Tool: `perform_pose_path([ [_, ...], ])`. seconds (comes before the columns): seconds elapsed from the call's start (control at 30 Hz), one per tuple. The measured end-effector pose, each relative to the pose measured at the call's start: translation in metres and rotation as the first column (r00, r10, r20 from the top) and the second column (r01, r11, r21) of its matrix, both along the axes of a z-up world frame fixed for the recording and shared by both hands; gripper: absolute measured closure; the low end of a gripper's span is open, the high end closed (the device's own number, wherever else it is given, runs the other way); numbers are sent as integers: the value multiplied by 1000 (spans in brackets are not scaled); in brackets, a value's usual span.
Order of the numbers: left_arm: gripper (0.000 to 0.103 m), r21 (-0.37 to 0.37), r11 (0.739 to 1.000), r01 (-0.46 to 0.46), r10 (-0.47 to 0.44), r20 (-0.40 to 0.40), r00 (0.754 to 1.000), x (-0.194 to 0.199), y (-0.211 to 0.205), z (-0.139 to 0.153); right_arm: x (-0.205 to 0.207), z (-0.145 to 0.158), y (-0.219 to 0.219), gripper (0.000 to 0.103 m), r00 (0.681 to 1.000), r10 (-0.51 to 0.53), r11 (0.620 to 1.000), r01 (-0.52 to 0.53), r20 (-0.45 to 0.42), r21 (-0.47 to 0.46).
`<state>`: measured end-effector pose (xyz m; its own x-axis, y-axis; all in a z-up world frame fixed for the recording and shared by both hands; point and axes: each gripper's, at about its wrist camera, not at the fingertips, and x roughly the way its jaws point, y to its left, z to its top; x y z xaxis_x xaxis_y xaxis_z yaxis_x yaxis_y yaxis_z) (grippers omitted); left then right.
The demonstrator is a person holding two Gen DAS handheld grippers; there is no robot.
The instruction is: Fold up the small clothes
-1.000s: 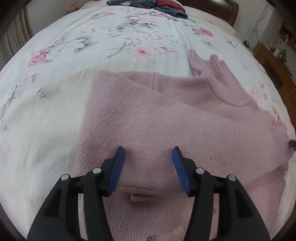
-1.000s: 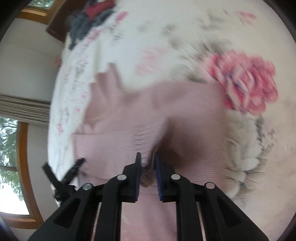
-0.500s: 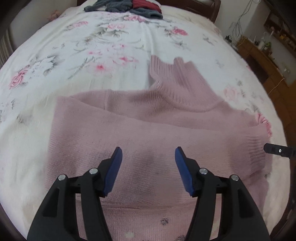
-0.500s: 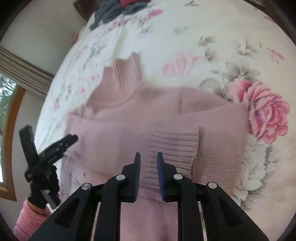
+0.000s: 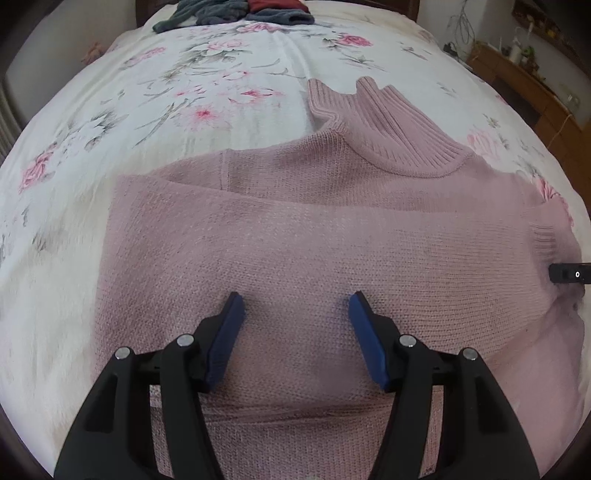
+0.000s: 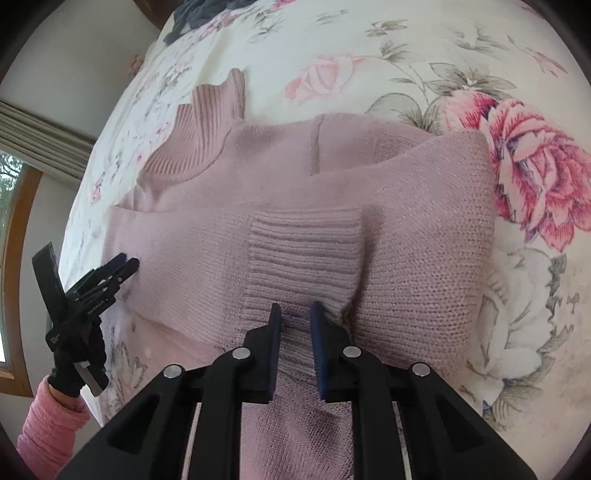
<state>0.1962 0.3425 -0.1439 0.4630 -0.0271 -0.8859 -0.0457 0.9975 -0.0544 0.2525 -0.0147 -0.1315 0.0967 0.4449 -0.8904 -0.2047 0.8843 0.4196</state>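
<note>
A pink knit turtleneck sweater (image 5: 332,240) lies flat on the floral bedsheet (image 5: 166,103), its ribbed collar (image 5: 388,125) pointing toward the head of the bed. One sleeve is folded across the body, and its ribbed cuff (image 6: 303,251) rests on the chest. My right gripper (image 6: 296,312) is shut on the near edge of that cuff. Just above the sweater's lower body, my left gripper (image 5: 295,301) hovers open with nothing between its fingers. In the right wrist view the left gripper (image 6: 110,269) is at the sweater's left edge, held by a gloved hand (image 6: 77,354).
A pile of dark and red clothes (image 5: 236,11) lies at the head of the bed. Wooden furniture (image 5: 535,85) stands beside the bed on the right. A window with a wooden frame (image 6: 18,229) and a curtain (image 6: 37,129) are on the left. Bare sheet surrounds the sweater.
My right gripper carried the sleeve cuff across the sweater and set it down on the chest, still shut on it. My left gripper drew back, staying open.
</note>
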Motion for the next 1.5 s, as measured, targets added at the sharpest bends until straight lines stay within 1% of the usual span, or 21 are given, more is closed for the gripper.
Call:
perform_pose_path([
  [0.13,43,-14,1000,2,-2,-14,1000,7,2,10,7,6,7,86,999,34,999,-35,-15,-29],
  [0.2,43,7,1000,19,-19,30,999,14,0,24,16,18,14,82,999,46,999,-45,22,-24],
  [0.3,39,23,999,29,-31,87,996,39,-3,44,46,32,30,71,997,39,999,-40,70,9],
  [0.33,36,20,1000,24,-26,91,995,54,-4,48,59,35,36,65,996,34,999,-36,84,21],
  [0.37,36,8,1000,20,-20,85,996,71,-4,49,77,37,46,64,995,21,999,-24,98,36],
  [0.4,36,4,1000,15,-15,79,997,82,-3,48,92,37,53,63,995,2,999,-7,101,54],
  [0.47,35,-17,1000,-6,7,63,998,111,-1,43,119,34,65,50,996,-6,995,-3,89,98],
  [0.53,34,-67,998,-20,23,35,999,139,3,33,148,27,80,48,996,-19,993,8,89,118],
  [0.63,34,-67,997,-28,28,3,1000,166,1,16,180,9,100,44,997,-11,995,3,77,104],
  [0.7,34,-91,996,-18,17,-9,1000,177,0,6,193,-6,110,43,998,-15,996,10,61,85],
  [0.8,44,-110,994,6,-6,2,1000,189,-5,-1,205,-17,120,42,998,-9,997,4,68,77],
  [0.83,56,-112,994,16,-15,12,1000,192,-7,-1,206,-18,122,42,997,-7,997,1,78,76],
  [0.87,69,-117,993,22,-20,16,1000,194,-9,-2,207,-18,126,47,996,2,997,-8,90,71],
  [0.9,75,-135,990,30,-27,20,999,196,-11,-1,206,-17,129,55,995,18,998,-25,102,66],
  [0.93,81,-144,989,28,-24,25,999,196,-12,-1,205,-17,133,76,994,35,997,-41,101,65],
  [0.97,90,-149,989,25,-21,32,999,196,-13,0,204,-17,136,88,994,53,996,-59,96,62],
  [1.0,95,-149,988,27,-22,37,999,195,-14,1,199,-15,139,88,991,68,996,-74,112,54],
  [1.07,96,-150,988,35,-27,56,998,190,-14,6,190,-2,141,90,982,92,993,-102,167,52],
  [1.27,96,-268,960,86,-36,186,982,145,-4,43,149,45,121,91,954,147,973,-187,262,137],
  [1.37,96,-276,949,150,-82,242,967,111,-4,59,112,67,110,91,926,216,959,-261,309,112],
  [1.5,95,-282,937,207,-137,247,959,73,-9,63,64,75,100,90,905,279,944,-320,321,83],
])
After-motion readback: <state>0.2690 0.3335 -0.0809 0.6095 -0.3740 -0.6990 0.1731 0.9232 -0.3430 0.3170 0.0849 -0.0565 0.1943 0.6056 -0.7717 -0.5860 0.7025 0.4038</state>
